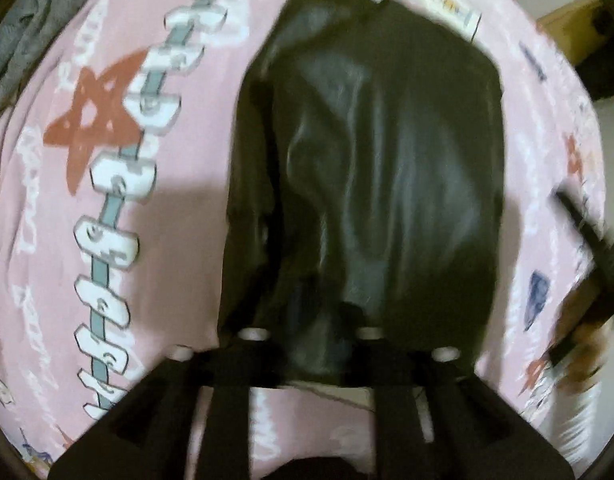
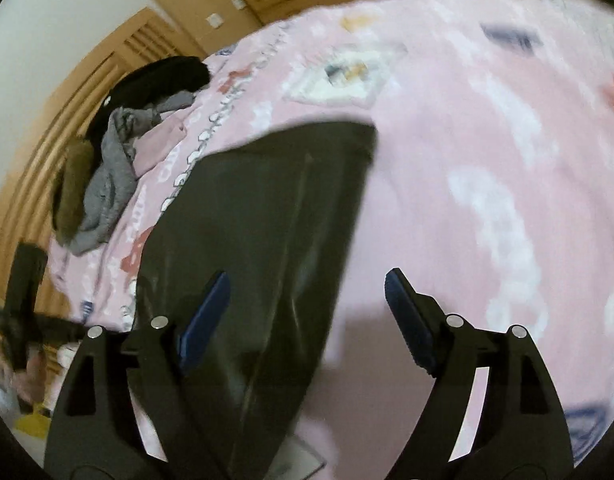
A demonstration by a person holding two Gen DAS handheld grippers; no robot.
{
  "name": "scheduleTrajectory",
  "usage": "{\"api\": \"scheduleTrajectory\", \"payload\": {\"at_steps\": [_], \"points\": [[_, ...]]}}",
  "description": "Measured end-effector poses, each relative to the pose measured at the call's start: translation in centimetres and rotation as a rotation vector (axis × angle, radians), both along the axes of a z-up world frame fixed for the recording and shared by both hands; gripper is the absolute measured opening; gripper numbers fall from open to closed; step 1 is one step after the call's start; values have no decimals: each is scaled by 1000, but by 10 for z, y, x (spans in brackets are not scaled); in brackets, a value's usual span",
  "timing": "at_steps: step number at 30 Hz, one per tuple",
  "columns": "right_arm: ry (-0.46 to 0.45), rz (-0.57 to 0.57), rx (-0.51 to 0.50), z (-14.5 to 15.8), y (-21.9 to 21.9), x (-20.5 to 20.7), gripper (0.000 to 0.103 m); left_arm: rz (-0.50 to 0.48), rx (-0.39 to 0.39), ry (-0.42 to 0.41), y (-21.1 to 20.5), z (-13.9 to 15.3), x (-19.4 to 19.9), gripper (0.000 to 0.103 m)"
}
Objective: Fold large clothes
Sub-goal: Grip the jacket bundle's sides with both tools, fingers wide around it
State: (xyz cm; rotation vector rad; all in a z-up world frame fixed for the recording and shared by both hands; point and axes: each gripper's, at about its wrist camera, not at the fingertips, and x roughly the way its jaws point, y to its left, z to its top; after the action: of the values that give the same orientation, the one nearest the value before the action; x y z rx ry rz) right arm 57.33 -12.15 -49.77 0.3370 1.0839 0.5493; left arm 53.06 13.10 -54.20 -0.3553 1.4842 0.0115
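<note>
A large shiny black garment lies folded on a pink printed bedsheet. In the left wrist view my left gripper is low over the garment's near edge; its fingertips merge into the black fabric and the image is blurred, so its state is unclear. In the right wrist view the same garment lies below and left of centre. My right gripper is open and empty above the garment's right edge, its blue pads wide apart. The right gripper also shows at the right edge of the left wrist view.
A heap of grey and dark clothes lies at the bed's far left side, also shown in the left wrist view. Wooden wall panels stand behind it. The pink sheet spreads wide to the right of the garment.
</note>
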Motion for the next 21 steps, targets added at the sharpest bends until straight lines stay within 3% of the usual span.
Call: {"api": "scheduleTrajectory", "payload": {"at_steps": [1, 2, 5, 9, 11, 15, 19, 21], "points": [[30, -4, 11, -5, -6, -3, 78, 7, 9, -20, -2, 6, 6, 76], [81, -21, 29, -16, -10, -5, 78, 11, -1, -46, -3, 12, 13, 84], [178, -72, 135, -38, -17, -11, 78, -9, -72, -49, -12, 15, 33, 86], [223, -91, 205, -54, -11, -15, 78, -19, -46, 8, -18, -7, 52, 88], [232, -92, 196, -57, -6, -16, 78, -14, -36, 48, -13, -22, 56, 88], [214, -46, 169, -55, 7, -18, 79, -73, 84, 52, -18, -54, 63, 88], [154, 46, 125, -49, 30, -20, 85, -173, 86, 19, -18, -73, 64, 96], [159, 66, 110, -56, 39, -18, 86, -198, 30, 7, -12, -81, 65, 96]]}}
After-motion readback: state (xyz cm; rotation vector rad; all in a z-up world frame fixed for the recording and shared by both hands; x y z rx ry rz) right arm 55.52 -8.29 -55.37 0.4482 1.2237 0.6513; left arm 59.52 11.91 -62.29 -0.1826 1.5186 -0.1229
